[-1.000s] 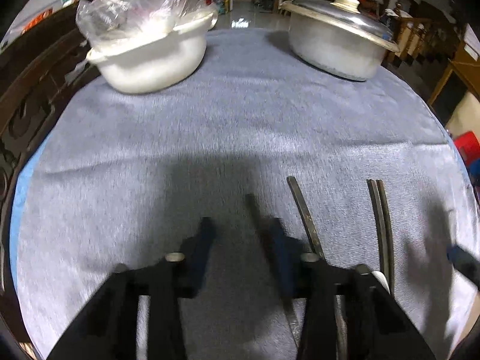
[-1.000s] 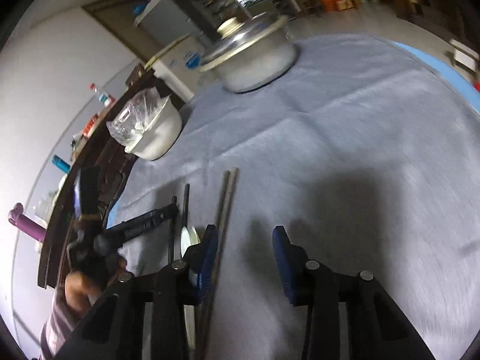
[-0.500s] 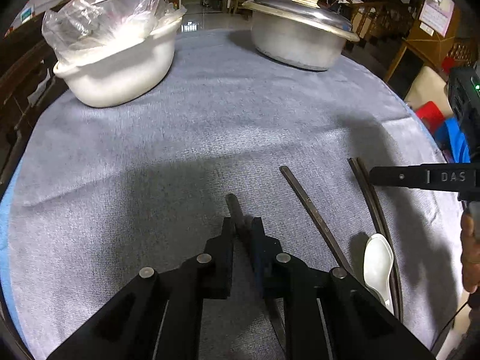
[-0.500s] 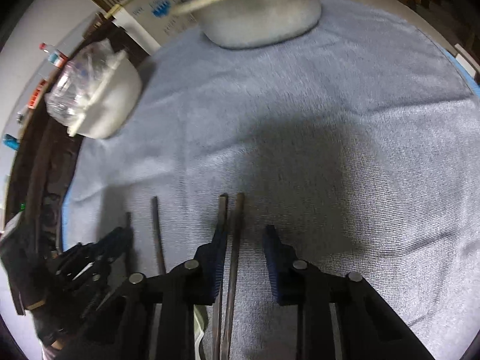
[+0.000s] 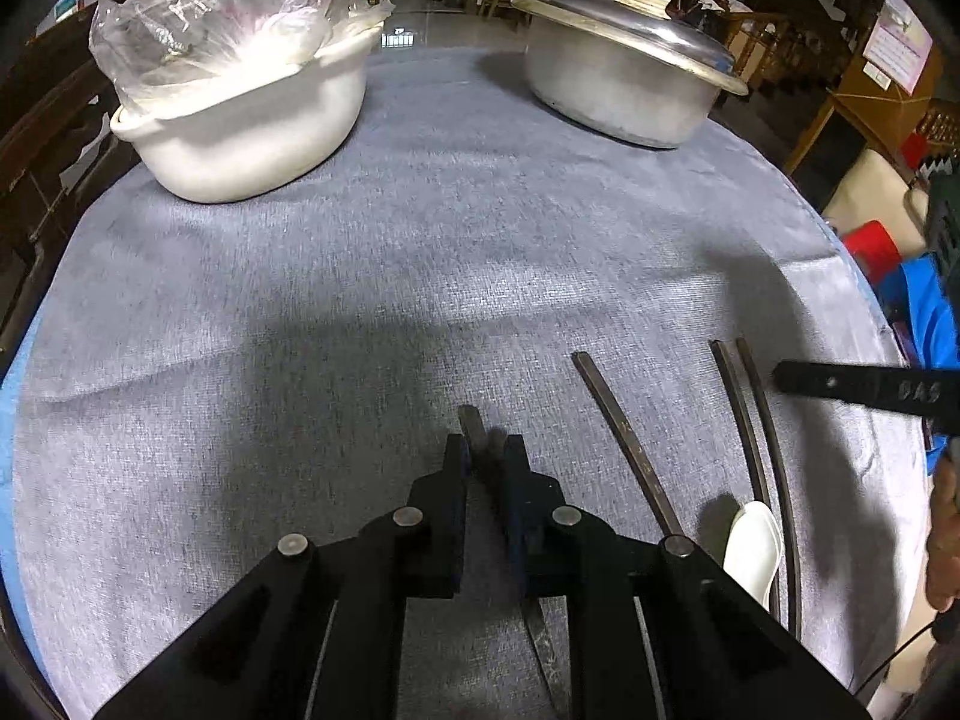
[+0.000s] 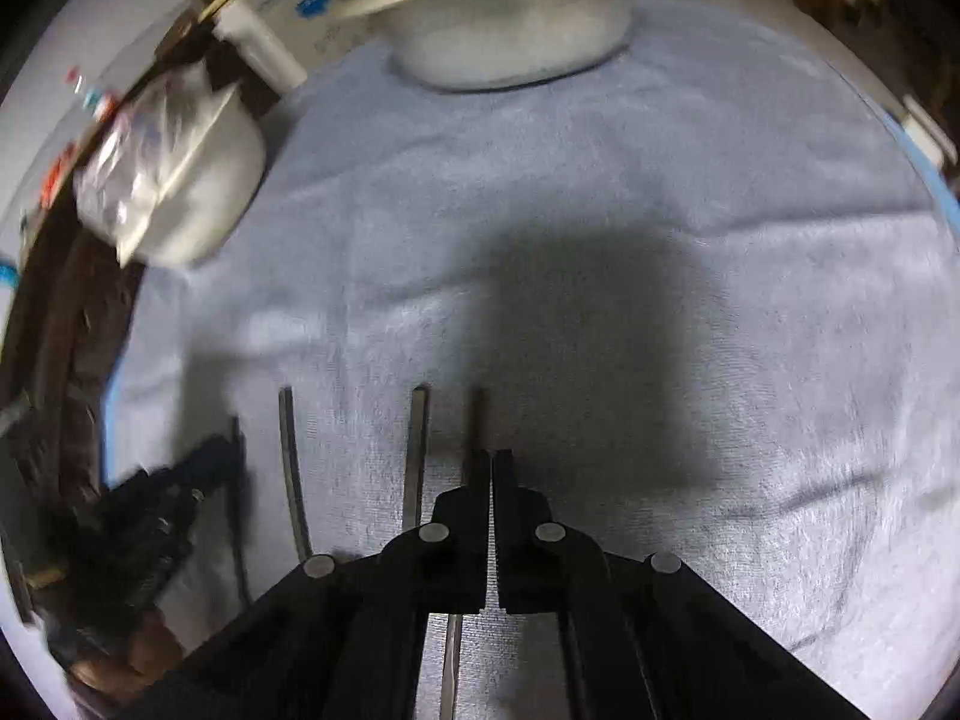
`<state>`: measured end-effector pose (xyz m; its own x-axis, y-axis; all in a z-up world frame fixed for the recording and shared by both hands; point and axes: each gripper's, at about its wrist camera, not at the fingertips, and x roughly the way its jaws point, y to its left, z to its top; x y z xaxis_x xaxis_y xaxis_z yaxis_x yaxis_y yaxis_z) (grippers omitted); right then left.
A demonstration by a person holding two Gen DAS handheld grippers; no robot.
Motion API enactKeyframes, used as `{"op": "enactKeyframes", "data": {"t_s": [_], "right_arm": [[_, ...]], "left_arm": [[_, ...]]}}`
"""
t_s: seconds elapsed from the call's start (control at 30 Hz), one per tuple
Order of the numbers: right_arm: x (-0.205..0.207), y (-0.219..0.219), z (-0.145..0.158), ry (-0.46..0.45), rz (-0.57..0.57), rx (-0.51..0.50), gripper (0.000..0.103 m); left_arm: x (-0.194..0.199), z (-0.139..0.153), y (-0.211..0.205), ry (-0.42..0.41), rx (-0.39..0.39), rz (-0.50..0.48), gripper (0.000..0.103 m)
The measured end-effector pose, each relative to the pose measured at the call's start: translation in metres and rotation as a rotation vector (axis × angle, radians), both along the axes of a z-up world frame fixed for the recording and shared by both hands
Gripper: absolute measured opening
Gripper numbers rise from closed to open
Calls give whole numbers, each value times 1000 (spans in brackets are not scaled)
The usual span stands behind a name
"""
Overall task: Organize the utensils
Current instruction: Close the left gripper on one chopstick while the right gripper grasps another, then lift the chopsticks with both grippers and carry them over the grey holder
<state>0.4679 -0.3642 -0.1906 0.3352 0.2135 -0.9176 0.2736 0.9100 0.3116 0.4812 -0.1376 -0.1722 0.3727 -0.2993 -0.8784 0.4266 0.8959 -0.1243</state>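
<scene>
Both jaw pairs have been drawn in since earlier, left gripper [image 5: 483,459] clenched on a chopstick [image 5: 472,423], right gripper [image 6: 487,468] on another chopstick [image 6: 477,420] at twelve o'clock; lifting and pairing is judged next.

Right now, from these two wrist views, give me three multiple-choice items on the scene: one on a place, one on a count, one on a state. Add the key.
1. The white spoon lies:
A on a plate
B on the grey cloth beside the chopsticks
C in a cup

2. Dark chopsticks in view:
A two
B four
C six

3. The left gripper is:
A shut on a chopstick
B shut on the spoon
C wide open

Key:
1 B, it lies flat on the cloth next to the right-hand pair of sticks.
2 B, the left wrist view shows four dark sticks.
3 A, its pads pinch a stick whose tip pokes out ahead of them.
</scene>
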Motion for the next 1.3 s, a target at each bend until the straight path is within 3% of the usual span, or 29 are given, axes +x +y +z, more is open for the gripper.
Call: {"op": "enactKeyframes", "data": {"t_s": [0.1, 0.3, 0.33, 0.37, 0.43, 0.6, 0.67, 0.77, 0.9, 1.03, 1.17, 1.3], "right_arm": [[0, 1, 1, -7, 7, 31, 6], [13, 21, -1, 38, 55, -58, 6], [19, 25, -2, 44, 61, -63, 7], [21, 27, -1, 54, 66, -71, 20], [22, 31, 1, 66, 78, -101, 22], [28, 50, 12, 73, 128, -227, 21], [29, 57, 17, 72, 160, -298, 9], [26, 52, 24, 51, 155, -277, 7], [5, 26, 38, 6, 96, -178, 6], [-29, 1, 71, -115, 35, -100, 6], [-72, -16, 103, -237, -21, -74, 6], [-107, -23, 112, -347, -64, -80, 6]], "left_arm": [[-1, 0, -5, -19, 32, -3, 10], [-3, 0, 1, -8, 29, -36, 9], [-5, 1, 2, -5, 33, -52, 9], [-7, 1, 3, -2, 38, -68, 9], [-8, 2, 5, 10, 37, -78, 9], [-3, 2, 2, 26, 29, -53, 10], [-2, 2, -3, 22, 41, -45, 11], [-2, 1, -6, 14, 56, -32, 11], [-5, 1, -1, 17, 49, -3, 6], [-16, 10, 14, 2, 2, 26, 5], [-37, 46, 31, -82, -78, 35, 5], [-67, 84, 50, -177, -134, 55, 5]]}}
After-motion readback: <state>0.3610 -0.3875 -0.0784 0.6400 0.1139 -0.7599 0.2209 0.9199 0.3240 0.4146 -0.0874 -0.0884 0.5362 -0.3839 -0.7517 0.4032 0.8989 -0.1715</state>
